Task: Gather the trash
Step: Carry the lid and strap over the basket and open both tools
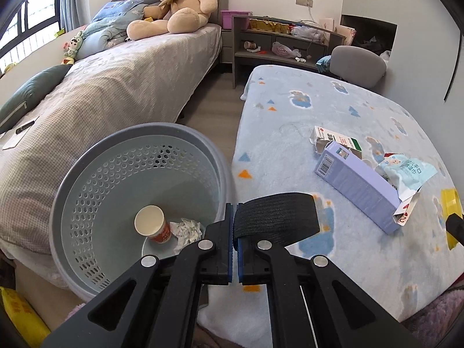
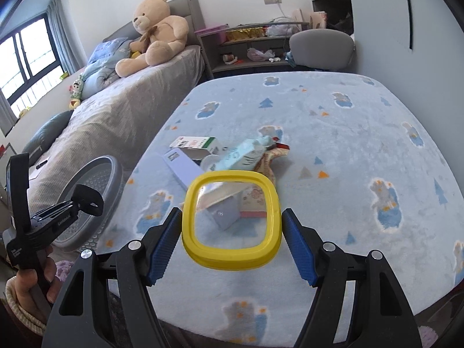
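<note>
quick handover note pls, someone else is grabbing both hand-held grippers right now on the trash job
Left hand-held gripper: shut, empty, over the near rim of the grey bin.
Right hand-held gripper: holds a yellow-rimmed lid between its blue pads, above the blue blanket.
Done: a paper cup and a crumpled paper lie in the bin.
Left: the lid in the right gripper, then the pile on the blanket: purple box, white and green box, light blue wrapper, and some smaller scraps under them.
</note>
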Demonstrator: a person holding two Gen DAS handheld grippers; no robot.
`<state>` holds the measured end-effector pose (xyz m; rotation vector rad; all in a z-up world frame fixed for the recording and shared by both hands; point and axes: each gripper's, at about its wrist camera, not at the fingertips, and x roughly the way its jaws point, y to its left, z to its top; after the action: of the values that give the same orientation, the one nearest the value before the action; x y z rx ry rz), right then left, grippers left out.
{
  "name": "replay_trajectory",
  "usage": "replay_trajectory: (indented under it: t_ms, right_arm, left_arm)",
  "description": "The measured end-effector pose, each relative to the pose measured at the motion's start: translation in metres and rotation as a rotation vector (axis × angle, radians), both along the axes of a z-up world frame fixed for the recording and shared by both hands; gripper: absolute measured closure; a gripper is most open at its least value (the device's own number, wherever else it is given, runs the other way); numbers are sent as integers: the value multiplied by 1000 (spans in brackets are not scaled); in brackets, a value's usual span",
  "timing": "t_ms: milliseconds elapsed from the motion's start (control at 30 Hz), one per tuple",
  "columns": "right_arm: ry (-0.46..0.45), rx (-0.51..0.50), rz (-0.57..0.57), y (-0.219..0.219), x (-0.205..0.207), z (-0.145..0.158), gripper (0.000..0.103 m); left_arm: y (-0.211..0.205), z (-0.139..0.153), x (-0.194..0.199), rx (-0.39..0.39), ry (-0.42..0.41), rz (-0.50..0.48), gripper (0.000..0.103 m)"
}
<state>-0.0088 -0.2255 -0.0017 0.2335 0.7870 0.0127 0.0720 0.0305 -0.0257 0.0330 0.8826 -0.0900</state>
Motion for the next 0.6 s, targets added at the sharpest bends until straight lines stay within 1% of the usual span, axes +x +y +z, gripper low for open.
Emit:
replay_trajectory:
  t_ms: [133, 267, 467, 600]
  right_arm:
    - [-19, -1, 70, 35, 13, 14, 34]
    - [-24, 21, 153, 76, 35, 19, 34]
    - [10, 24, 289, 146, 75, 6, 34]
    - [48, 25, 366, 185, 98, -9, 34]
  left_arm:
    - [30, 3, -3, -2, -4, 24, 101]
    - [67, 6, 0, -8, -10, 63, 101]
    - [114, 0, 12, 0, -2, 116, 101]
    - [141, -10, 23, -4, 26, 152, 101]
